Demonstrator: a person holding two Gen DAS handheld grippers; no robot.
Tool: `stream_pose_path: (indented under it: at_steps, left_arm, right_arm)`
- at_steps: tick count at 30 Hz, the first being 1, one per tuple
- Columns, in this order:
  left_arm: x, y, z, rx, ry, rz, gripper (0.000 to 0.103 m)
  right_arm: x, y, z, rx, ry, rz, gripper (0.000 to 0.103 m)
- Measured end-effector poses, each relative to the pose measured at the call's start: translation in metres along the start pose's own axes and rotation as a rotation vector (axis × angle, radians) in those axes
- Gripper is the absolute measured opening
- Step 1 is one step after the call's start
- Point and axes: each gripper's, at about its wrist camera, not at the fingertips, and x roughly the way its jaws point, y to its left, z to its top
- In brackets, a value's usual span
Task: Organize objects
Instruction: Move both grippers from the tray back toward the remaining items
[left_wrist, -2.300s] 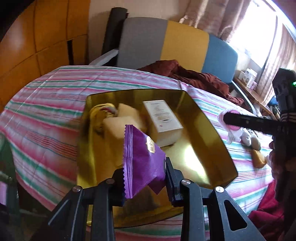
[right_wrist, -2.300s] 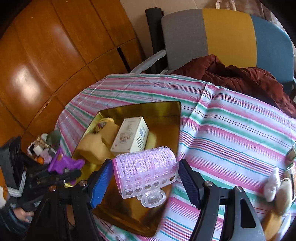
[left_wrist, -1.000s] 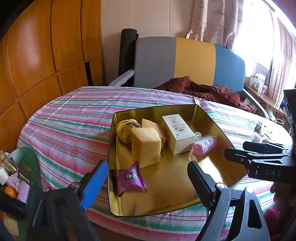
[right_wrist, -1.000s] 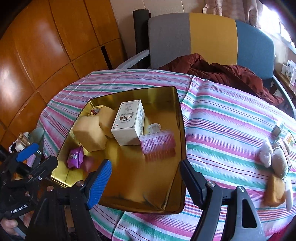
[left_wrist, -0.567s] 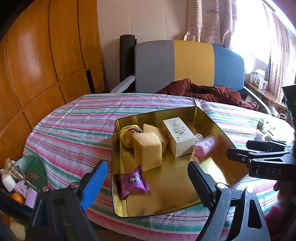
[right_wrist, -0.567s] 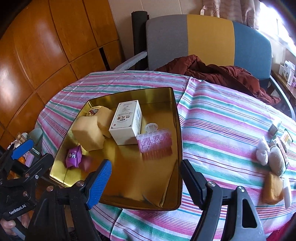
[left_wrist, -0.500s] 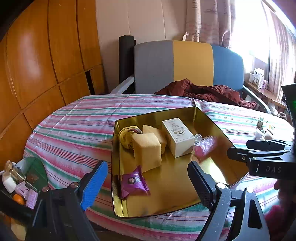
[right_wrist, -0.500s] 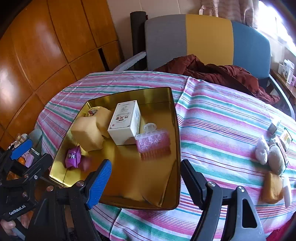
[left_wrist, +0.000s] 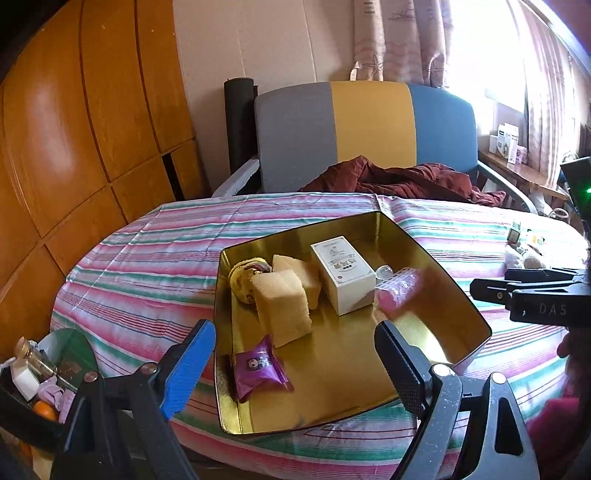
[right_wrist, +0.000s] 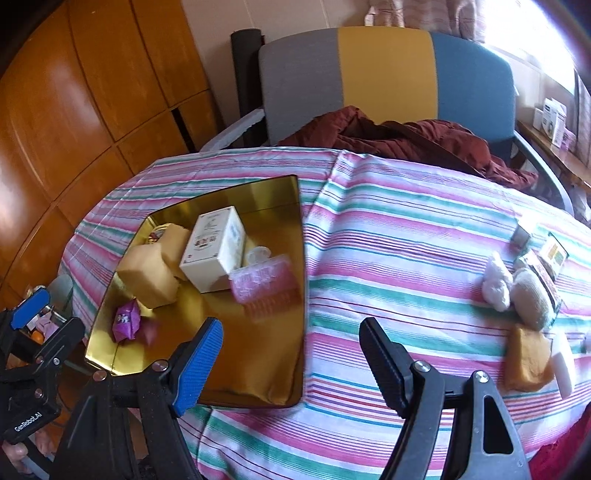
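Remaining loose items: lying in a cluster at the table's far right edge, well apart from the gold tray, off to the right of the right hand-held gripper. Cluster running roughly front to back along that edge; nearer the right hand-held gripper by far than the left hand-held gripper, which is hovering over the tray's near-left corner.

Appearance, front to back: tan sponge block beside a white block; beige fuzzy lump; white fluffy piece; small flat packets behind, too small for telling apart.

Already sitting in tray: purple sachet, two yellow sponge blocks, white carton, pink hair roller blurred, yellow knitted item at back left.

Right hand-held gripper: released, gaping, carrying nothing. Left hand-held gripper: likewise released and carrying nothing.

Judging next: swinging the right one rightward toward the cluster.
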Motion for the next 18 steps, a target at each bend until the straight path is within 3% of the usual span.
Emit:
stream_pose_path:
  at_steps: [18]
  left_arm:
    - [0.005,-0.043,0.01,0.1,-0.003,-0.08,0.089]
  right_arm:
    - [-0.032,-0.1,0.004,0.189,-0.033,-0.155,0.077]
